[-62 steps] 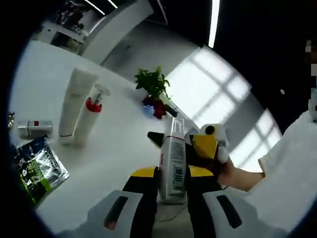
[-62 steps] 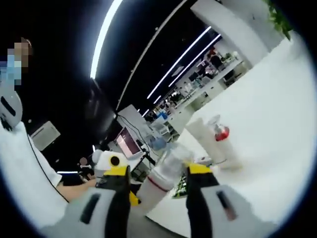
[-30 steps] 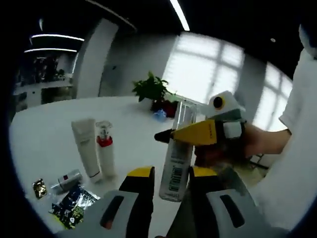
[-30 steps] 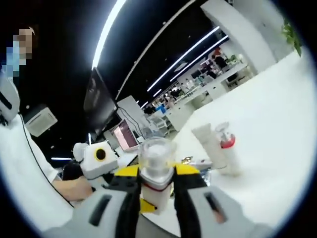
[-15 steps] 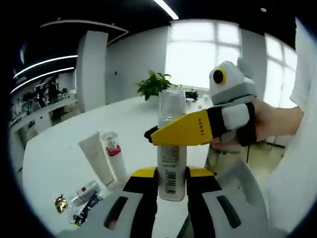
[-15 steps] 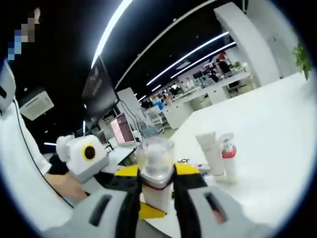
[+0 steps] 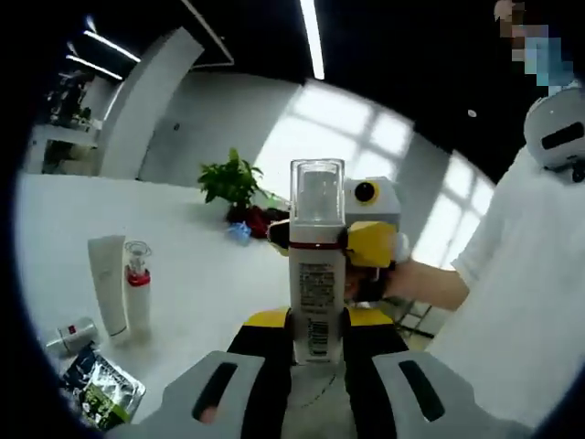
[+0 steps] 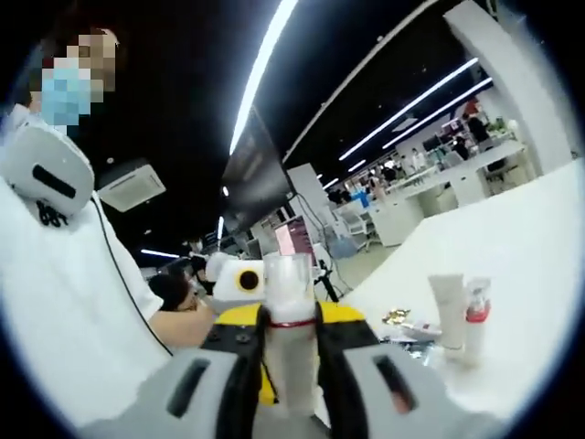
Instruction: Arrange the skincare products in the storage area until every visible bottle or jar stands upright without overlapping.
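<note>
A white bottle (image 7: 316,274) with a clear cap and a red neck ring is held up in the air, upright in the left gripper view. My left gripper (image 7: 315,322) is shut on its lower body. My right gripper (image 7: 370,243) reaches in from the right, clamped at the red ring. In the right gripper view the same bottle (image 8: 288,352) stands between the jaws of my right gripper (image 8: 290,318), shut on it, with my left gripper (image 8: 239,279) behind. On the white table (image 7: 201,274) stand a white tube (image 7: 110,285) and a red-collared pump bottle (image 7: 137,294).
A small bottle (image 7: 71,336) lies on its side near a dark green sachet (image 7: 99,389) at the table's near left. A potted plant (image 7: 233,183) stands at the far edge. A person in white (image 7: 512,302) is close on the right. A gold sachet (image 8: 396,316) lies beside the tube (image 8: 447,311).
My right gripper, open around the bottle's top at first, has shut on its neck. Both hands have lifted and turned the bottle together; both views swung with them.
</note>
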Available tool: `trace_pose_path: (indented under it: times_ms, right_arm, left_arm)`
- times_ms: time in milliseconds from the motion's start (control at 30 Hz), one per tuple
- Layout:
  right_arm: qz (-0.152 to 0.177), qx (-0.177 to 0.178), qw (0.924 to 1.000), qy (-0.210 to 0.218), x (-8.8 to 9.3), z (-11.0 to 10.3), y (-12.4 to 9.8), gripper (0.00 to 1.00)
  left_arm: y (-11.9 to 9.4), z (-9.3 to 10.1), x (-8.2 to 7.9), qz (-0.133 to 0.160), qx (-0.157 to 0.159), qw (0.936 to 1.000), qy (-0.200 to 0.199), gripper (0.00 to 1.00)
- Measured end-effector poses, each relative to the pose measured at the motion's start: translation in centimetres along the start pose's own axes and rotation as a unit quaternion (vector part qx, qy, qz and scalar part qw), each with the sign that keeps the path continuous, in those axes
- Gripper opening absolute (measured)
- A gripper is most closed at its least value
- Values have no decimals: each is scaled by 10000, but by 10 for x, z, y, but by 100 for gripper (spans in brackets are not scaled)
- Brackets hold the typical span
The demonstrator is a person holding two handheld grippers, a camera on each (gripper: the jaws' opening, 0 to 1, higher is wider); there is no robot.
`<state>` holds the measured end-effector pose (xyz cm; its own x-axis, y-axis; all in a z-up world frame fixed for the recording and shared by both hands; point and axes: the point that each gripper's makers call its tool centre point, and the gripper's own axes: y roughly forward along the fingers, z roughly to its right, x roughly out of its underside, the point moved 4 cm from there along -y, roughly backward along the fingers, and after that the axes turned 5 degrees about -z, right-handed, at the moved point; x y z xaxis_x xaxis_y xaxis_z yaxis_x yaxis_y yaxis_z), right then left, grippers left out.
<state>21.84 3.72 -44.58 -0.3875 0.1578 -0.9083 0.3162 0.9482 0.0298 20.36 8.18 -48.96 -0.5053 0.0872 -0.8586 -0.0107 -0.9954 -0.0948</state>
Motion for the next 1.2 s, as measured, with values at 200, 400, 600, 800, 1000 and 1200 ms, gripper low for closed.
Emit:
trace_pose_path:
  times_ms: [200,400,600,800,1000,1200]
  right_arm:
    - [-199,-318,9992,-107,1,-15,5,21]
    - [-166,359,9992,-7,2,-1,4,20]
    - [-216,1133,9933,85,5,11,4,20]
    - [-553,2050,9772,-63,20,20,12,20]
    - [-767,2441,9664,-231,26,20,21,20]
    - [-868,2474,9640,-438,28,17,21,20]
  left_arm:
    - [-8,13,3,-124,331,9994,23,17]
    - [-12,2,1,-33,-229,9996,138,18]
    - [-12,-6,-7,191,-919,9956,64,20]
    - [-8,-16,2,-55,-2073,9780,235,21]
    - [-9,-20,9,163,-2918,9563,66,19]
    - [-12,-19,11,149,-2902,9569,41,19]
